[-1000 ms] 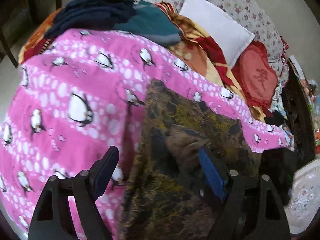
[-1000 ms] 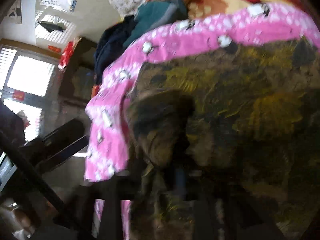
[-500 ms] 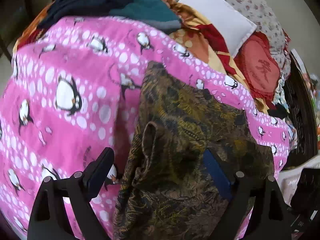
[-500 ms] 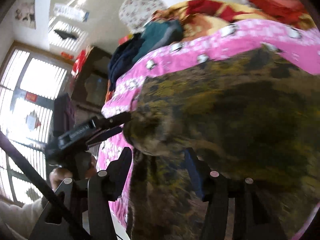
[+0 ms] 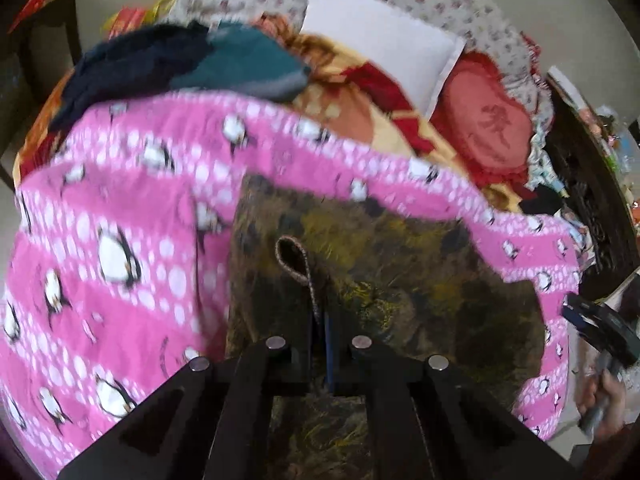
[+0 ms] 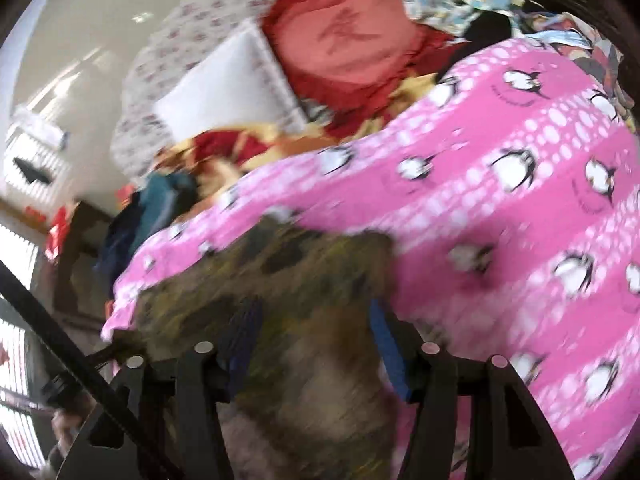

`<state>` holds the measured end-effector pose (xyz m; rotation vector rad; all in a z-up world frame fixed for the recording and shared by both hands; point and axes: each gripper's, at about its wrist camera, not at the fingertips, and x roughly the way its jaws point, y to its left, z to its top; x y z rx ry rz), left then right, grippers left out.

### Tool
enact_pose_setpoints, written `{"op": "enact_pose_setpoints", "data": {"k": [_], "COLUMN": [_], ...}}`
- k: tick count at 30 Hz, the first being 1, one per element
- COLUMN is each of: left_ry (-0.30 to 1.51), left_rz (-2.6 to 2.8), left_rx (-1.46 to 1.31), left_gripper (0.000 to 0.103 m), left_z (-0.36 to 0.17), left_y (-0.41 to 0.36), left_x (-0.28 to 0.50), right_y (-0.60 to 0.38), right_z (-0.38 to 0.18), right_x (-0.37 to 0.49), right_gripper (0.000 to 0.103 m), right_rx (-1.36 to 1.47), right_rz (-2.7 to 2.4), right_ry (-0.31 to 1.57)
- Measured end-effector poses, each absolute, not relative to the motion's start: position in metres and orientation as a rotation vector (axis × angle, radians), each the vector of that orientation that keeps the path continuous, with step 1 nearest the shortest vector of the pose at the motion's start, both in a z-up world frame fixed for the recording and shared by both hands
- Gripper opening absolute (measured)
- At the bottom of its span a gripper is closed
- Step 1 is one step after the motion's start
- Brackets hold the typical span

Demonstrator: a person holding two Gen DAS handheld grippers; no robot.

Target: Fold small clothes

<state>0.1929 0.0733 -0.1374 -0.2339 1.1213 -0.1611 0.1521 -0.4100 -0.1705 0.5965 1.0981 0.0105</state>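
Jaws of the left gripper, apart half a second ago, now pinch the garment's edge; right gripper stays spread around cloth; fold can begin.

- Soft daylight is falling evenly over my left view, without hard shadows.
- In my right view a window is blowing out white at the left edge.
- Motion blur is smearing the pink blanket and the brown garment there.
- Fisheye distortion is bending both pictures, and the corners are going black.
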Motion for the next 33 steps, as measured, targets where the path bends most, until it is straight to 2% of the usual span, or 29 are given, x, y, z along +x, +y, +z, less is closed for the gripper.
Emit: {"op": "enact_pose_setpoints", "data": {"k": [5, 6, 7, 8, 9, 14, 20, 24, 25, 26, 27, 28, 30, 33], "left_ry": [1.077, 1.074, 1.072, 1.073, 1.069, 1.053, 1.216, 1.211, 1.197, 1.189, 1.181, 1.172, 1.156, 1.163], "left_rz": [-0.154, -0.147, -0.141, -0.137, -0.136, -0.118, 0.011, 0.033, 0.046, 0.050, 0.047, 0.040, 0.034, 0.025], "left_rx": [-0.203, -0.206, -0.215, -0.227, -0.232, -0.182, -0.188, -0.225, -0.203, -0.193, -0.198, -0.210, -0.221, -0.239], "left_gripper": [0.004, 0.004, 0.004, 0.004, 0.004, 0.004, 0.004, 0.008, 0.015, 0.018, 0.024, 0.032, 0.041, 0.048], "left_z": [-0.116, -0.114, -0.112, -0.111, -0.109, -0.113, -0.184, -0.183, -0.177, -0.172, -0.168, -0.162, -0.153, -0.149], "left_y": [0.075, 0.078, 0.080, 0.083, 0.084, 0.080, 0.087, 0.095, 0.096, 0.099, 0.100, 0.104, 0.110, 0.113], "left_x": [0.202, 0.204, 0.206, 0.209, 0.210, 0.213, 0.228, 0.229, 0.228, 0.226, 0.224, 0.223, 0.218, 0.212], "right_y": [-0.424, -0.420, -0.418, -0.416, -0.414, -0.398, -0.394, -0.406, -0.410, -0.413, -0.414, -0.413, -0.405, -0.384], "right_z": [-0.234, -0.242, -0.246, -0.243, -0.236, -0.191, -0.233, -0.236, -0.229, -0.220, -0.208, -0.199, -0.185, -0.180], "right_x": [0.199, 0.203, 0.205, 0.206, 0.207, 0.211, 0.228, 0.222, 0.215, 0.207, 0.196, 0.186, 0.166, 0.141], "right_gripper": [0.070, 0.064, 0.052, 0.009, 0.007, 0.007, 0.008, 0.013, 0.013, 0.019, 0.030, 0.037, 0.061, 0.063], "right_rx": [0.766, 0.791, 0.801, 0.798, 0.778, 0.570, 0.552, 0.580, 0.614, 0.631, 0.642, 0.652, 0.649, 0.592], "right_rz": [0.025, 0.033, 0.034, 0.045, 0.047, 0.038, -0.002, -0.054, -0.044, -0.034, -0.014, 0.011, 0.069, 0.113], "right_ry": [1.232, 1.254, 1.266, 1.251, 1.223, 1.103, 1.166, 1.175, 1.158, 1.148, 1.136, 1.127, 1.139, 1.188]}}
